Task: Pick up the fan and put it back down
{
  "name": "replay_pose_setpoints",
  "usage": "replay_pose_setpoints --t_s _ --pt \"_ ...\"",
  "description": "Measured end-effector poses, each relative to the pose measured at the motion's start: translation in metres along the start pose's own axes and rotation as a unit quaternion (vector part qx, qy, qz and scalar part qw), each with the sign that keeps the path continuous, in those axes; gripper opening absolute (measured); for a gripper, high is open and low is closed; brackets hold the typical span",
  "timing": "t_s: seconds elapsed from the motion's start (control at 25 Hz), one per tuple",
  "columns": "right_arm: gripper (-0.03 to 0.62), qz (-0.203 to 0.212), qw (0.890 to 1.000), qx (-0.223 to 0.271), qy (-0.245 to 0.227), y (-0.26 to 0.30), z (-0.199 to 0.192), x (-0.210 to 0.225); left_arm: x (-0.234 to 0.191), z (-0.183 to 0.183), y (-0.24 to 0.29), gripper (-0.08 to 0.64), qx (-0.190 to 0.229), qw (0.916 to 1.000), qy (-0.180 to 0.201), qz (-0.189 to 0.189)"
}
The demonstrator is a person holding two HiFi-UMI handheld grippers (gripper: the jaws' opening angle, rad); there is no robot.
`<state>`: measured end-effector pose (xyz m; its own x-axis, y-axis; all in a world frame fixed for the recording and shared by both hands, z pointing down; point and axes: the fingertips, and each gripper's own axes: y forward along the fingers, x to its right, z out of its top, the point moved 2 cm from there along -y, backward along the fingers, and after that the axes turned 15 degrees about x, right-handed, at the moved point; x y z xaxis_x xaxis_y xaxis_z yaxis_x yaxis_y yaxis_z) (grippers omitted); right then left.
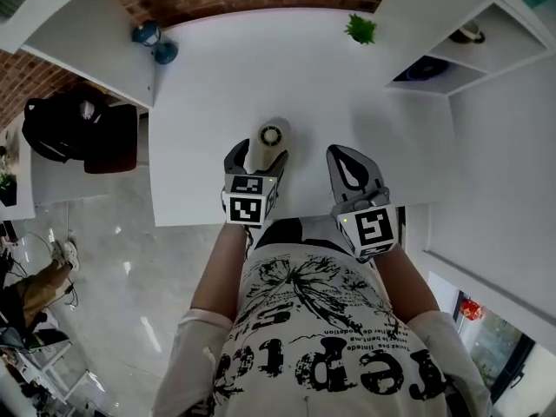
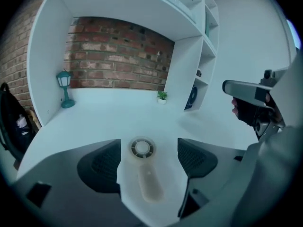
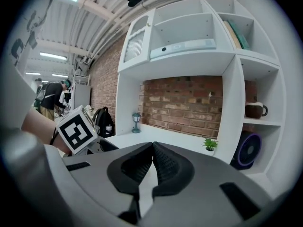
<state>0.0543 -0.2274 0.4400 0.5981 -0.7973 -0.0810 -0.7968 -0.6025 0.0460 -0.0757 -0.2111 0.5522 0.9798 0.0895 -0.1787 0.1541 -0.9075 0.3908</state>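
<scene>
Handheld fan (image 1: pixel 274 136), pale plastic, laid flat near the front edge of the white desk (image 1: pixel 208 85), its handle flanked by the spread jaws of the left gripper (image 1: pixel 258 156); judged light, rigid, slippery, best taken across the handle; right gripper (image 1: pixel 352 168) held closed, empty, over that edge

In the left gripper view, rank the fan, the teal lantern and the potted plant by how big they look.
1. fan, though it lies nearest the camera, which inflates it.
2. teal lantern.
3. potted plant. Both of these stand far back, so their order is fair.
</scene>
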Motion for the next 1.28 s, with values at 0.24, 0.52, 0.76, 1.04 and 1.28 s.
replay_pose_setpoints --t_s 0.24,0.52,0.76,1.04,1.28 --pt "0.014 0.004 1.000 -0.015 0.011 0.034 -0.015 0.020 -0.015 -0.027 0.052 0.370 -0.065 0.9979 0.006 0.006" --pt "0.014 -0.006 0.999 -0.032 0.009 0.048 -0.029 0.043 -0.021 -0.057 0.085 0.373 -0.118 0.9930 -0.003 0.007" --pt "0.014 -0.011 0.999 -0.044 0.004 0.048 -0.035 0.051 -0.024 -0.065 0.092 0.371 -0.133 0.9911 0.003 0.011" --pt "0.014 -0.015 0.999 -0.045 0.007 0.048 -0.036 0.051 -0.023 -0.066 0.093 0.373 -0.125 0.9920 0.011 0.001" --pt "0.014 -0.012 0.999 -0.036 0.004 0.043 -0.028 0.056 -0.023 -0.059 0.086 0.373 -0.125 0.9919 0.013 -0.016"
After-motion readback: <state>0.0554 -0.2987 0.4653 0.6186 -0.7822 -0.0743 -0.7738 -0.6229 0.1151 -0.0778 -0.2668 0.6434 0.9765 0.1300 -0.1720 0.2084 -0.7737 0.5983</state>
